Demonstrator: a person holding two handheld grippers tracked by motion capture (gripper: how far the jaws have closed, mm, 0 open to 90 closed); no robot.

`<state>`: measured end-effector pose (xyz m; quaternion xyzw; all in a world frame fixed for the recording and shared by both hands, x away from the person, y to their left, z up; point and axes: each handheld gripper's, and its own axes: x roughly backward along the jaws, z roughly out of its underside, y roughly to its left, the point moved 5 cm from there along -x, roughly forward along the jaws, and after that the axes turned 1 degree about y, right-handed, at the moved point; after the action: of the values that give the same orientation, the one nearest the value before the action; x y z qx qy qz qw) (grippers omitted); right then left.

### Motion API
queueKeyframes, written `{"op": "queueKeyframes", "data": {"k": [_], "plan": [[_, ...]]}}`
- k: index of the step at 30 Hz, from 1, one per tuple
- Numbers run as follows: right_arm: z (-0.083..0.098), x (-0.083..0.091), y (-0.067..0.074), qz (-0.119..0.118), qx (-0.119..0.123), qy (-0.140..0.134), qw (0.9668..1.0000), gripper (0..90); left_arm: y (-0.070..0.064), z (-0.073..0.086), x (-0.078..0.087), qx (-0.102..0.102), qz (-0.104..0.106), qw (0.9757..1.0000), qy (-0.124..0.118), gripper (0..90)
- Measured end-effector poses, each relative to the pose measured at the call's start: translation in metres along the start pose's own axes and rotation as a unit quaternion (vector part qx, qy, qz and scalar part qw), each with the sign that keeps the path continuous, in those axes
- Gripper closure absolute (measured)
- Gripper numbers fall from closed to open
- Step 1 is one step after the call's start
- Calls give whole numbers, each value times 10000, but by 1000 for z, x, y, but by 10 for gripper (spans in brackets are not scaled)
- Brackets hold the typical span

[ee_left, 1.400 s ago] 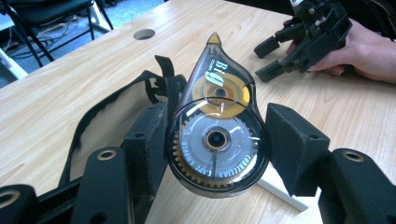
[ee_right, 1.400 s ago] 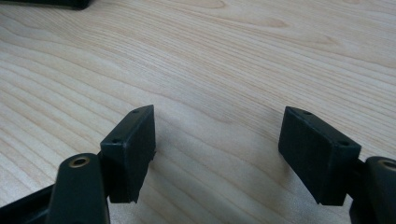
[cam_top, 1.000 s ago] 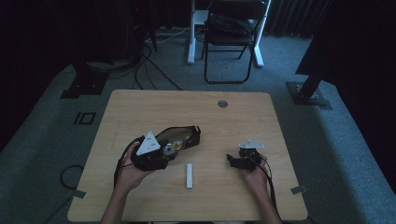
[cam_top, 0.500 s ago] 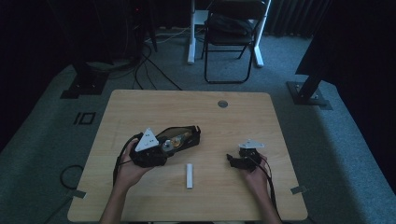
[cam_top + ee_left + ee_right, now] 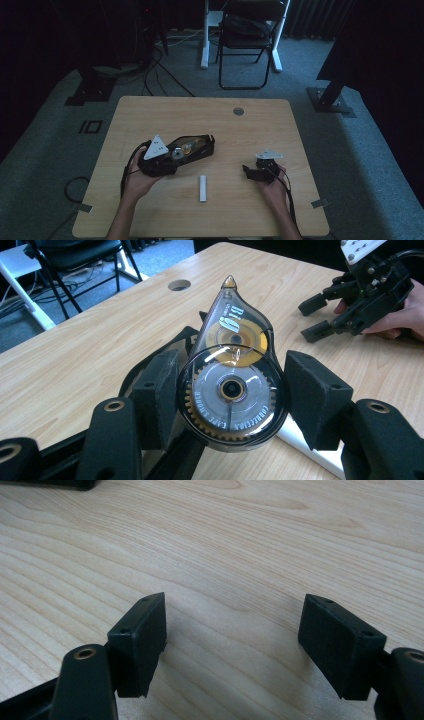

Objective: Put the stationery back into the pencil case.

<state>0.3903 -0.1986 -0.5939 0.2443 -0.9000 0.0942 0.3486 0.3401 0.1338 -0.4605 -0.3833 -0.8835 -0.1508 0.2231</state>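
A clear teardrop correction tape dispenser (image 5: 232,390) with a white gear wheel and a yellow reel sits between the pads of my left gripper (image 5: 227,382), tip pointing away. Both pads press on its round body. In the high view the left gripper (image 5: 199,146) lies left of the table's middle, with the dispenser (image 5: 187,148) in its jaws. My right gripper (image 5: 232,635) stands open just above bare wood, nothing between its pads. It rests in a hand at the right of the table (image 5: 248,171), and the left gripper view shows it too (image 5: 314,317).
A small white bar (image 5: 202,188) lies on the wooden table (image 5: 165,112) between the two hands, near the front. A round cable hole (image 5: 238,111) is at the far edge. A folding chair (image 5: 247,35) and cables stand on the floor beyond.
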Motion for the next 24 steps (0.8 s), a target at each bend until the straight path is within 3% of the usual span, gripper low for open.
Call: {"op": "queueKeyframes", "data": {"k": [24], "plan": [[0, 0, 0, 1, -8, -2, 10000, 273, 14, 6, -11, 263, -509, 9983, 69, 416]]}}
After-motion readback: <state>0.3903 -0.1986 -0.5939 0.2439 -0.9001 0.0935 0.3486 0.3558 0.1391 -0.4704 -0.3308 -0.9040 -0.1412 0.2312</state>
